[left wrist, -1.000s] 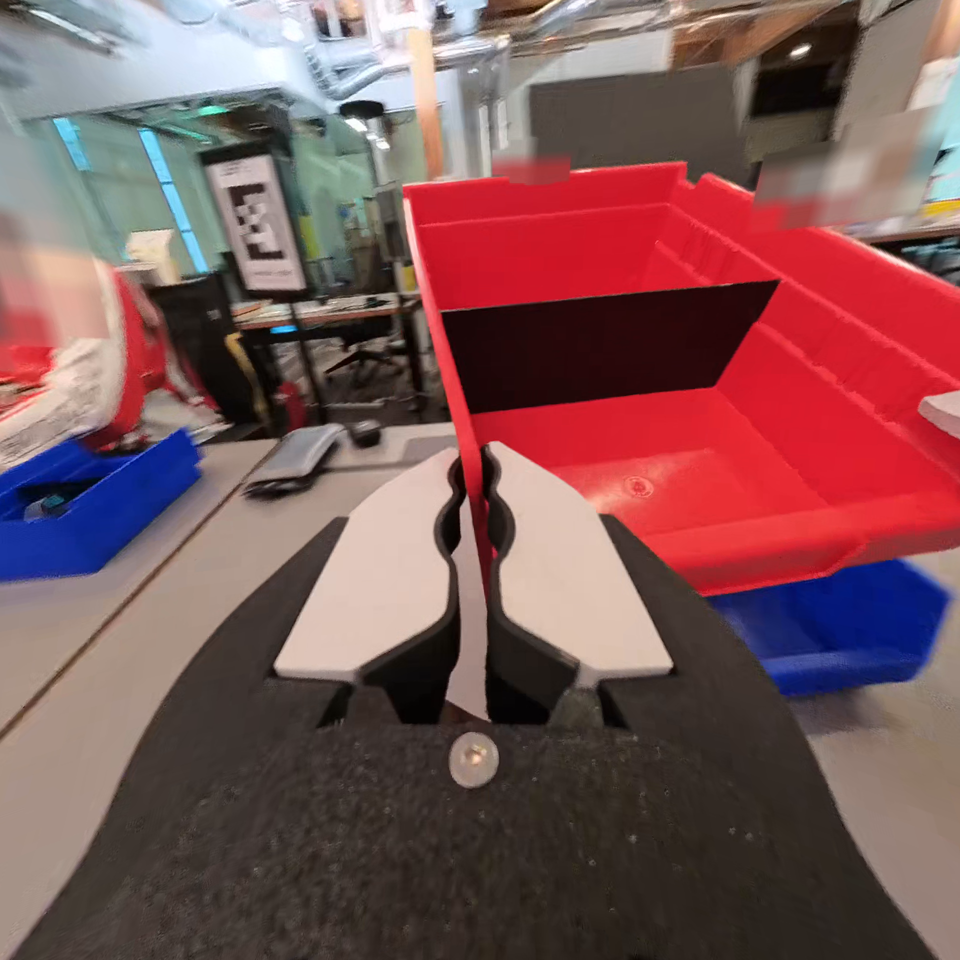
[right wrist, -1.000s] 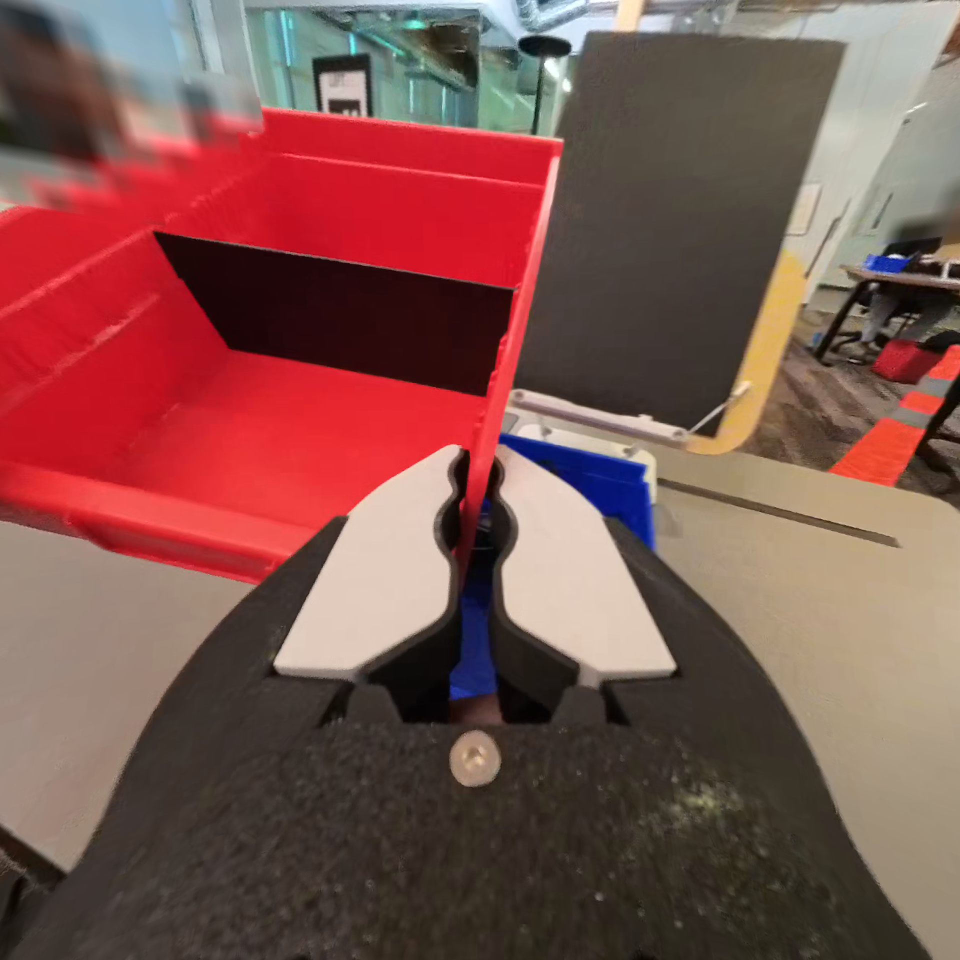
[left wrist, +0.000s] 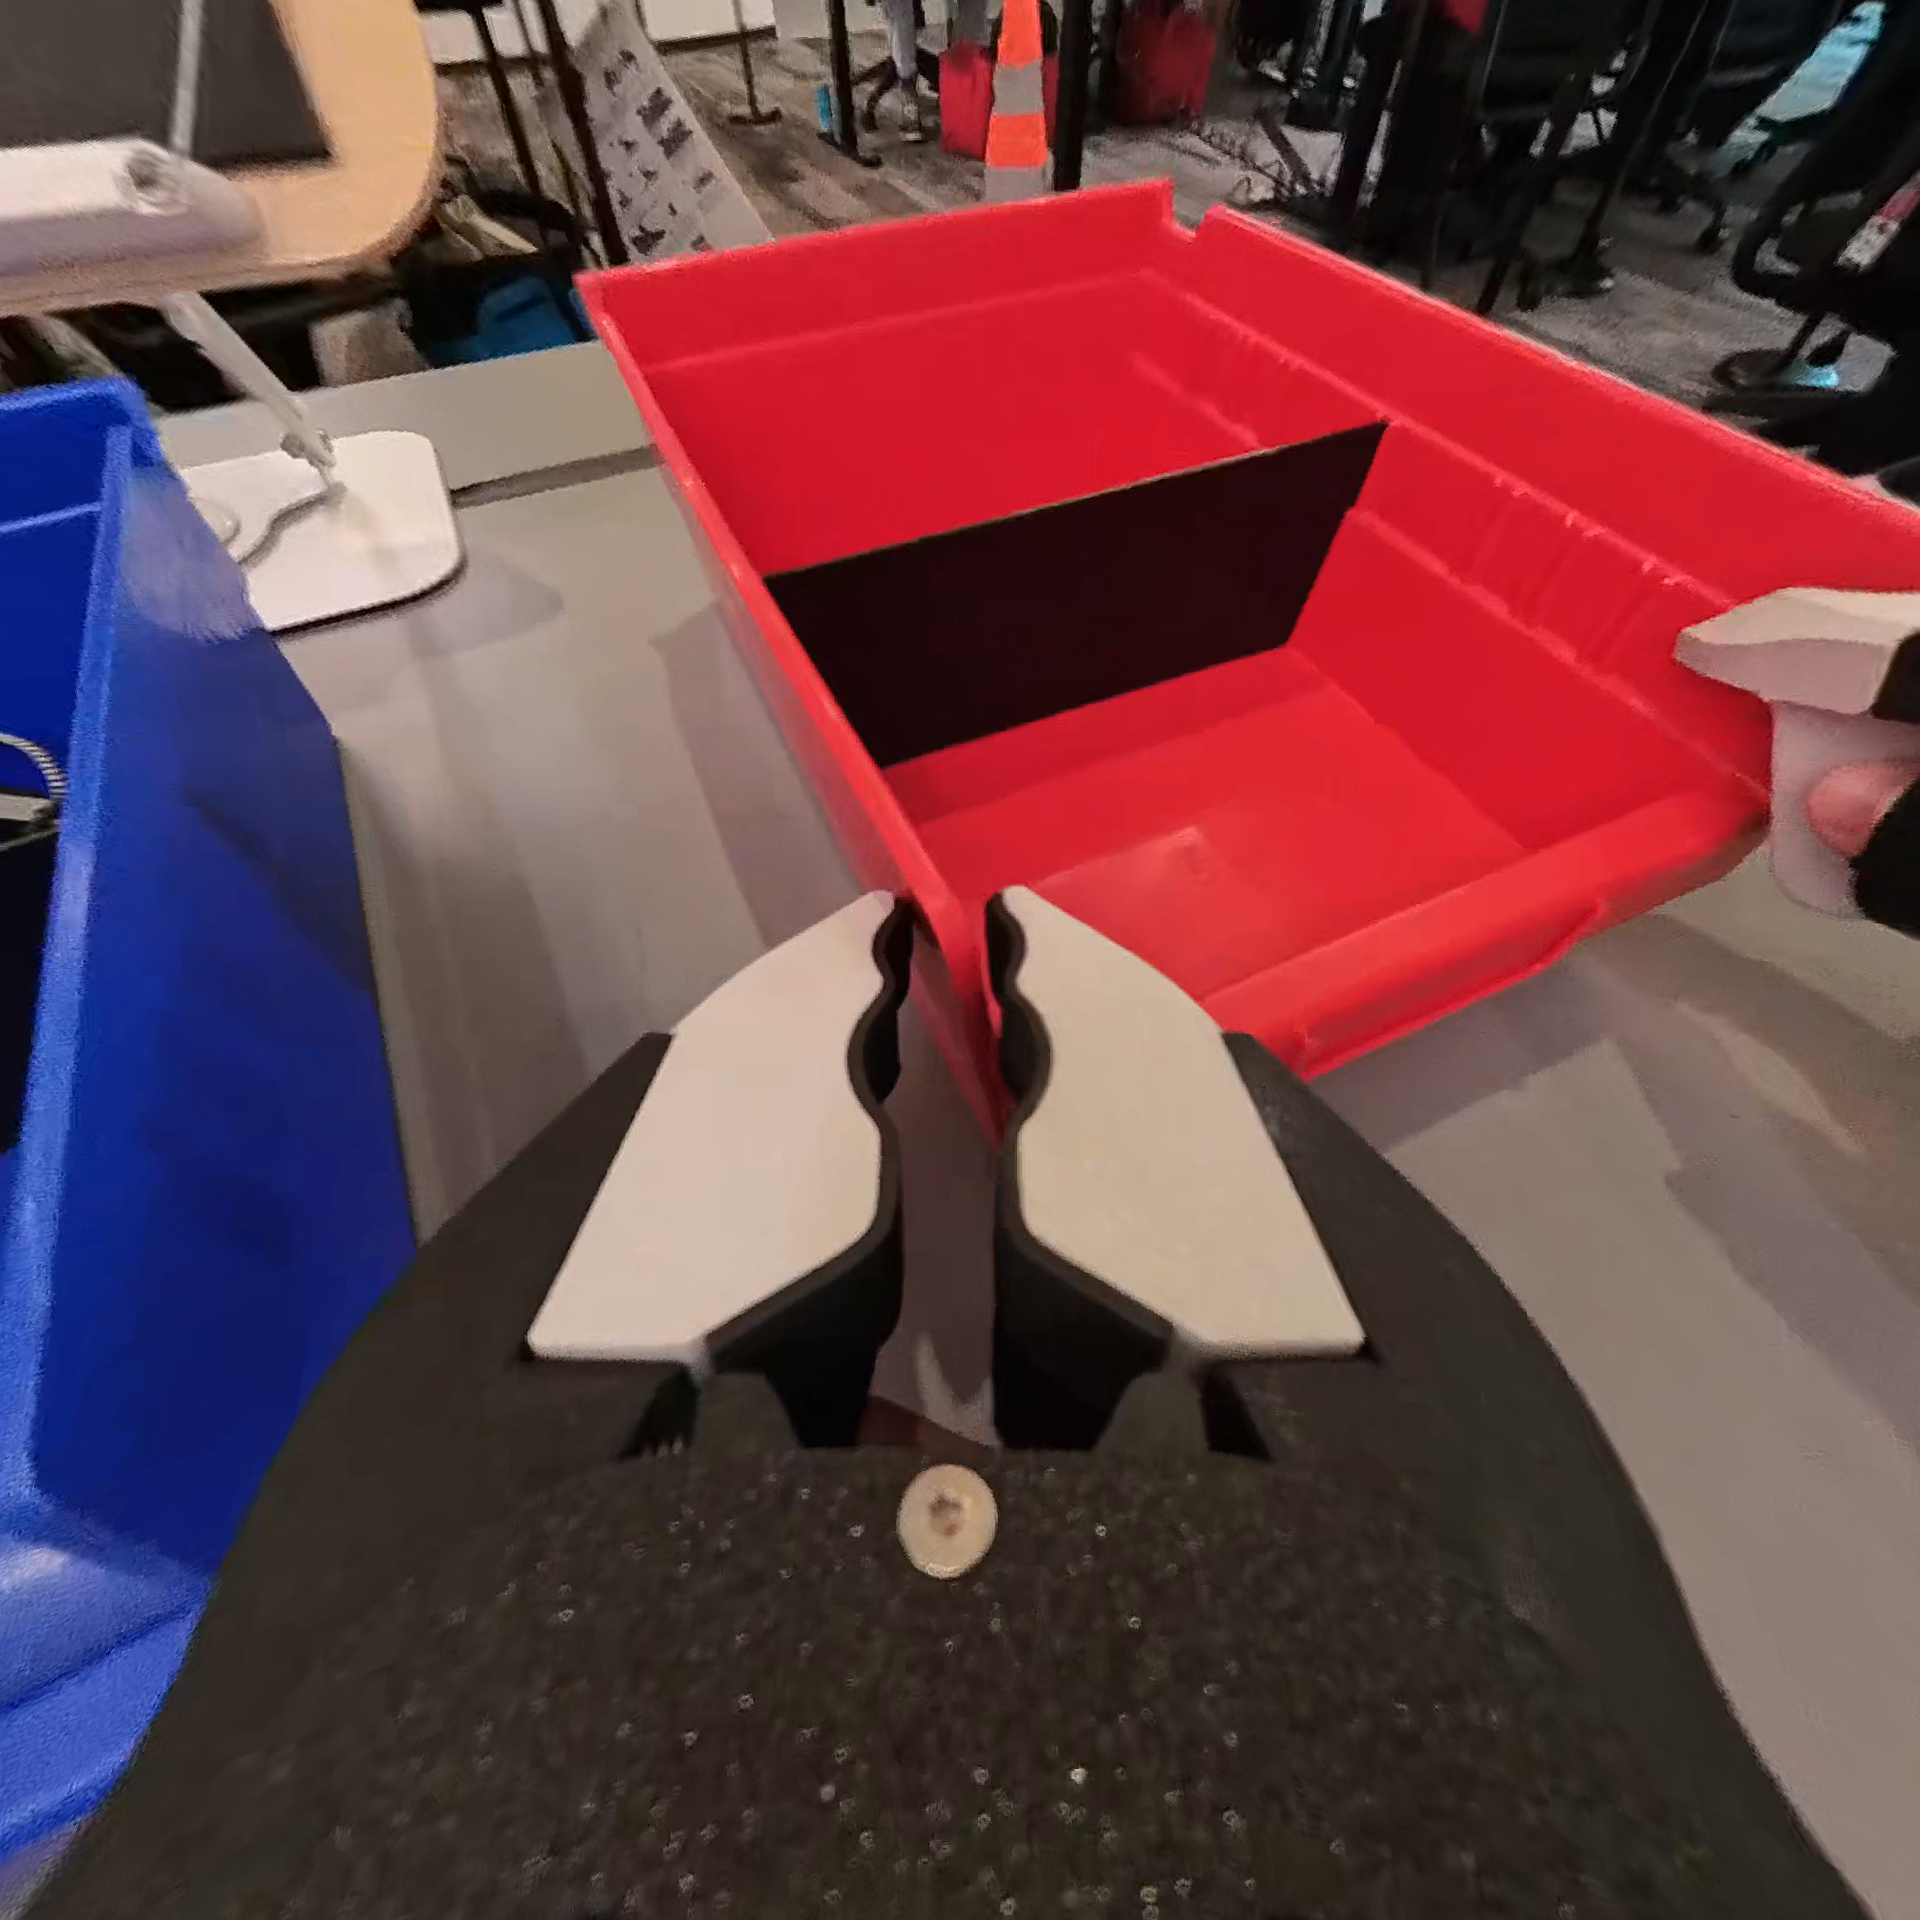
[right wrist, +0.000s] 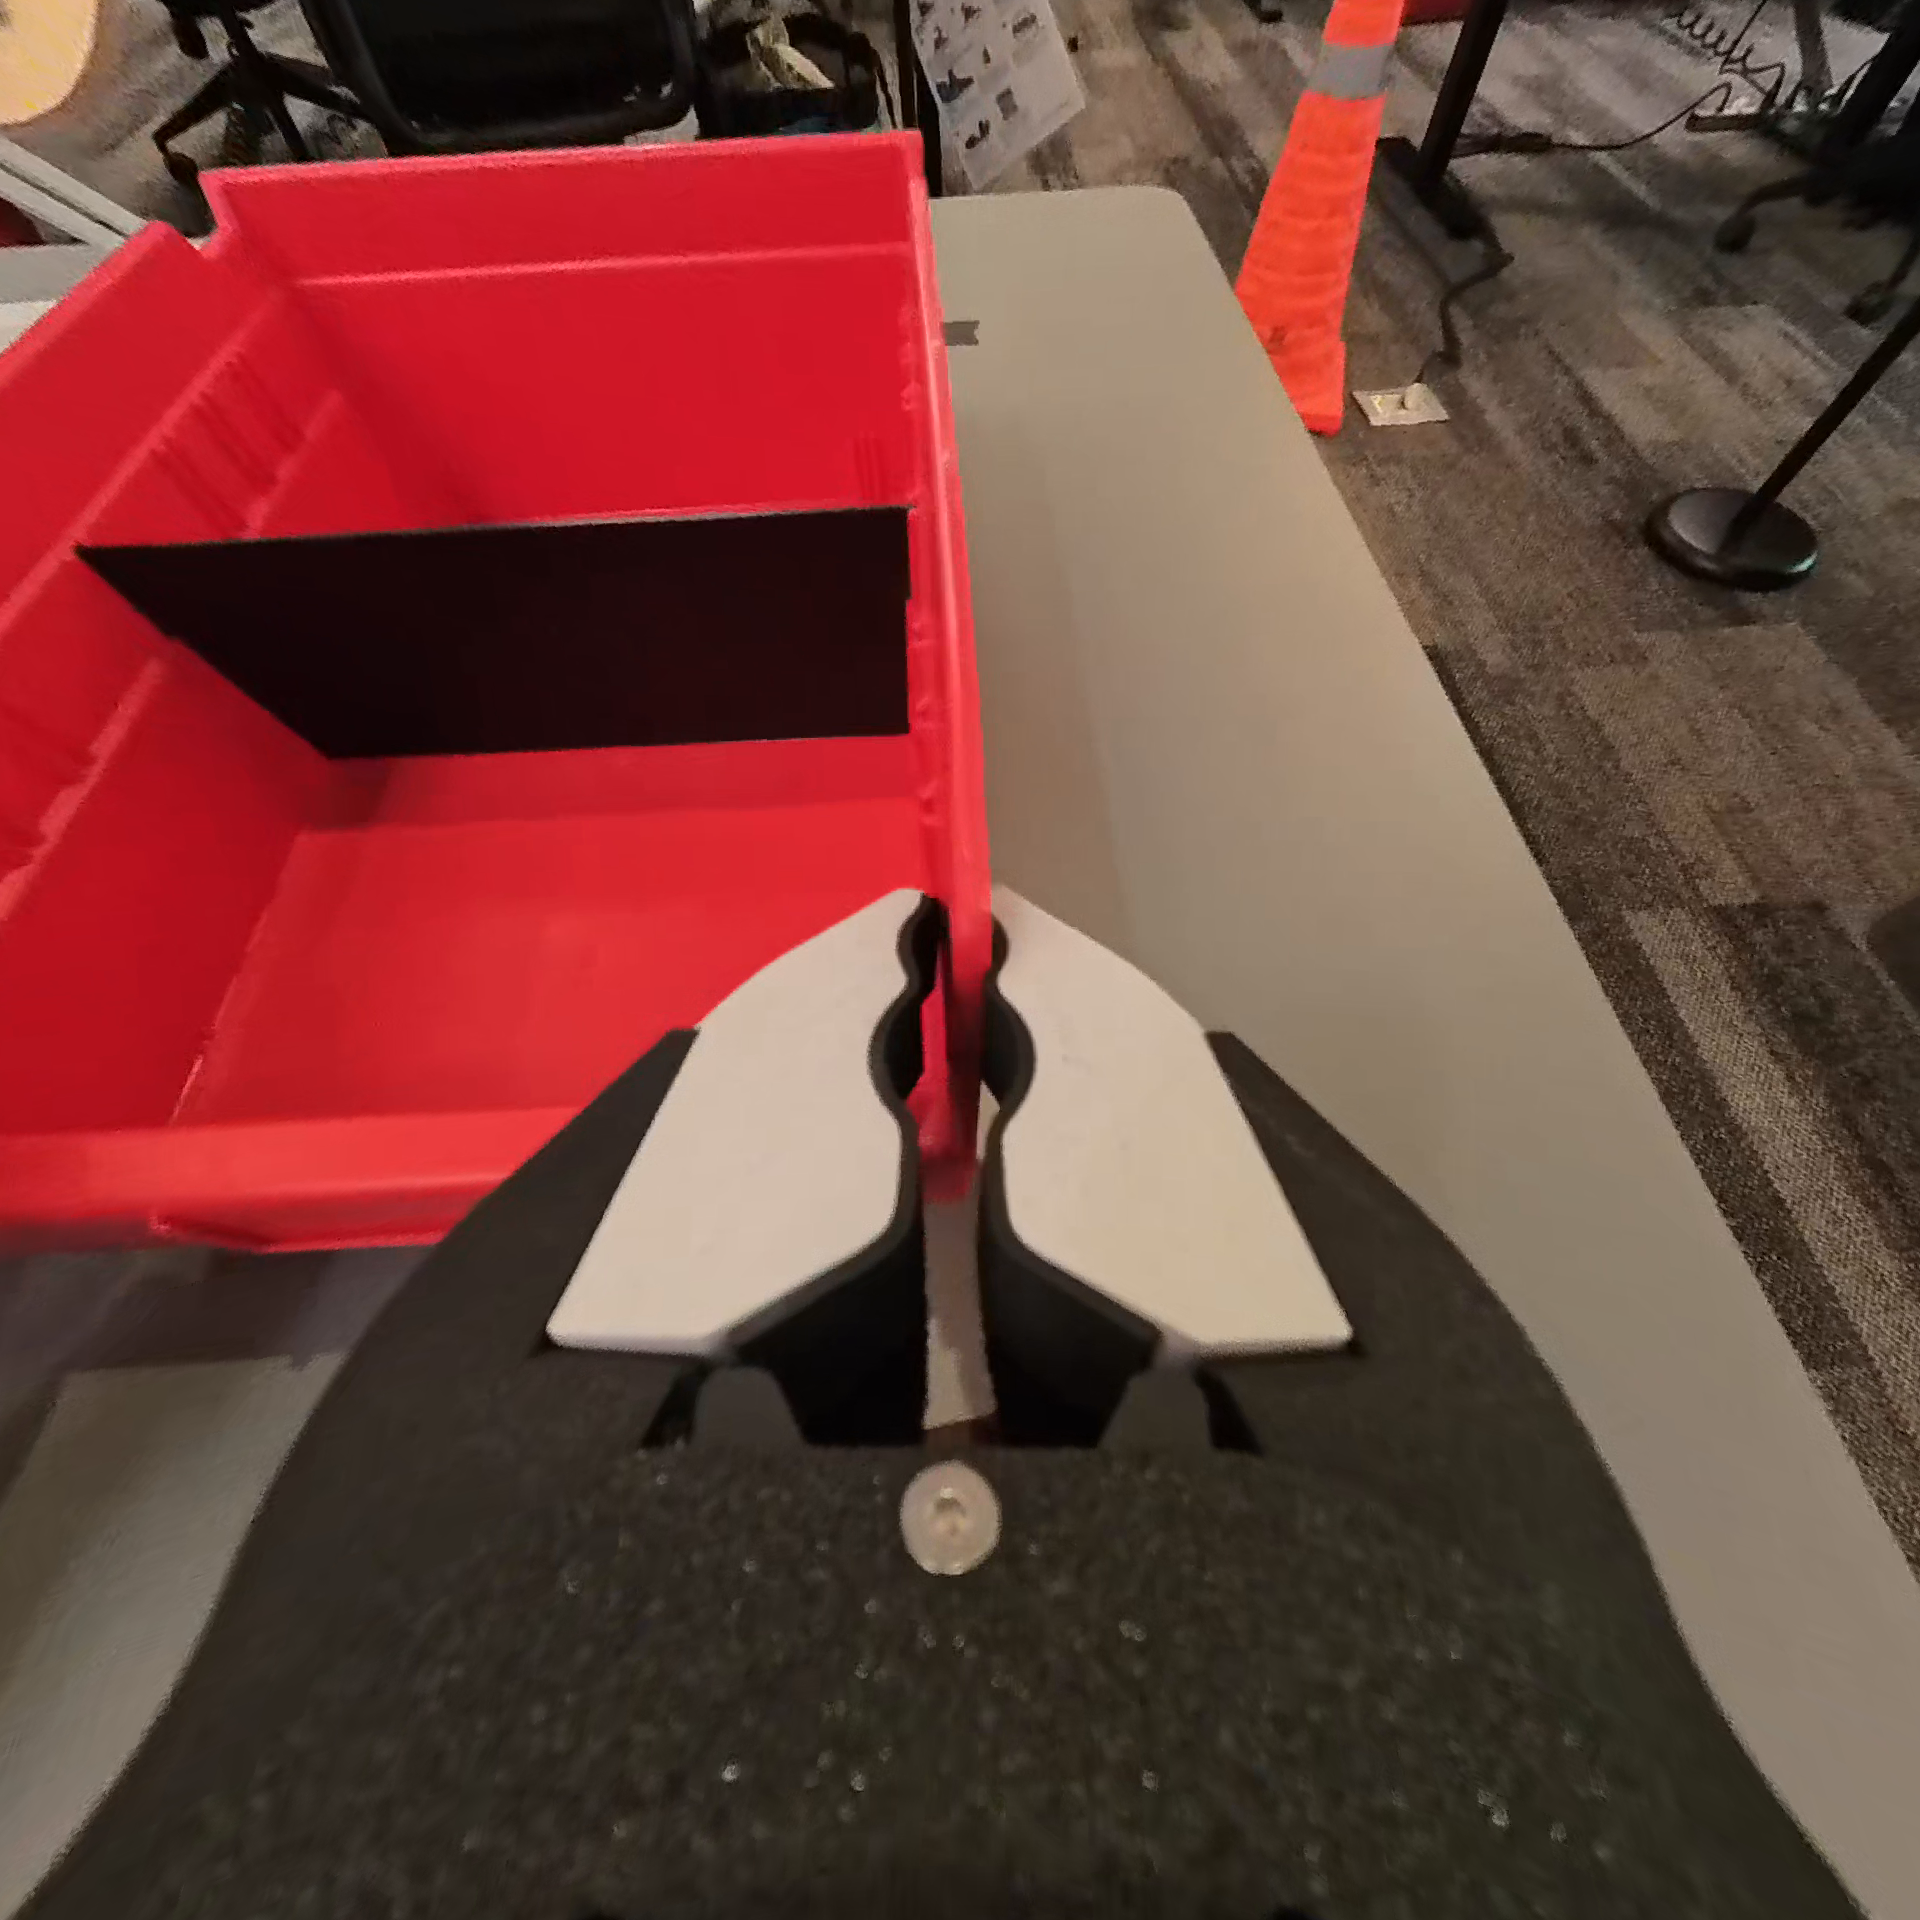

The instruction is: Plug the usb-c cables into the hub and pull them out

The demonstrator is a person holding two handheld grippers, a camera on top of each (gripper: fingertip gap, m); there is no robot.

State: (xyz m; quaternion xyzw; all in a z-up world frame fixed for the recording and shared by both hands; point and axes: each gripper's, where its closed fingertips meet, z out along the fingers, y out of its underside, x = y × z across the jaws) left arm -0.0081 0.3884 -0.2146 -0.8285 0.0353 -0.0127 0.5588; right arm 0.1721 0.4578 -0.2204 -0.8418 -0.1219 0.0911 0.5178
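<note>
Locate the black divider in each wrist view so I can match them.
Left wrist view: black divider sits upper centre, across the red bin, beyond the left tongs.
Right wrist view: black divider sits left of centre, ahead of the right tongs.
Shared landmark: orange cone on the floor behind.

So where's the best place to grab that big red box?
By its two thin side walls near the front end, one tool on each, coming in from the front. The red bin is wide, and each wall is slim enough to fit between fingers. The left tool and right tool grip there now.
</note>
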